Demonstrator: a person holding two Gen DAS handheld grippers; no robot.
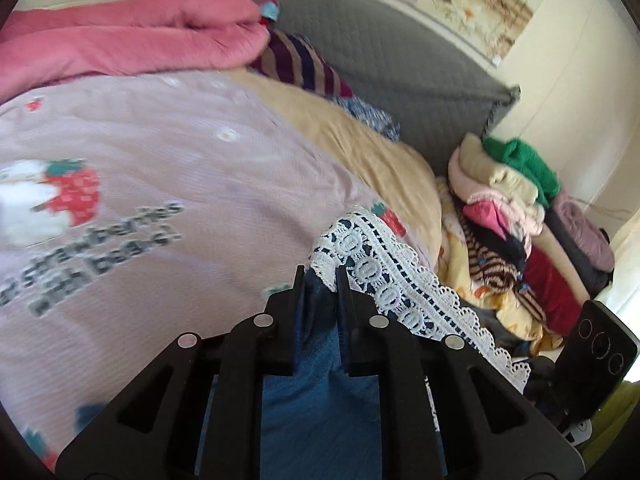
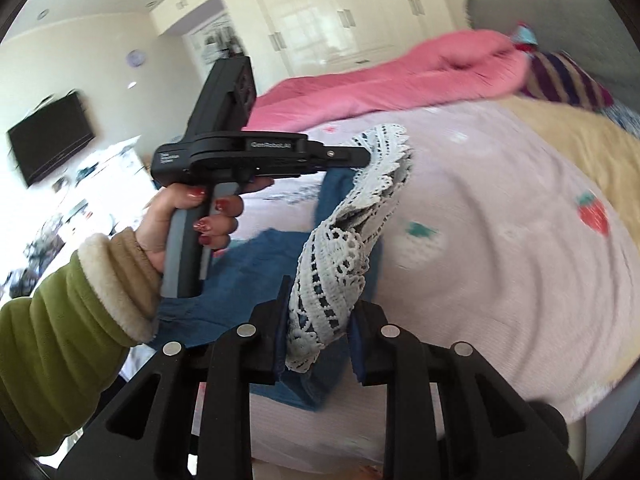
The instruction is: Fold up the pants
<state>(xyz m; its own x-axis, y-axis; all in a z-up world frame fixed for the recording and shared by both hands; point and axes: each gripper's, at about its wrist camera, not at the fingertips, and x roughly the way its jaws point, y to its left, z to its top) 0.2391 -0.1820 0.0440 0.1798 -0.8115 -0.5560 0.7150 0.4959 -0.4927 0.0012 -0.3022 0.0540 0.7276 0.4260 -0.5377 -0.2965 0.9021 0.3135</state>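
Denim fills the gap of our left gripper (image 1: 318, 280), which clamps the blue pants (image 1: 320, 392) by their lace hem (image 1: 384, 280) above the pink bedspread (image 1: 160, 168). Our right gripper (image 2: 320, 300) pinches the same hem further along. We judge the thin lace could slip free or snag if we pull apart unevenly, dropping the pants crooked onto the bedspread.

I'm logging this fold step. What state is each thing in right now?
Left gripper: jaws shut on the pants.
Right gripper: jaws shut on the lace hem.
Blue pants: lifted, bunched between both grippers.
Lace hem: twisted, hanging.
Pink blanket: rumpled.
Clothes pile: heaped.
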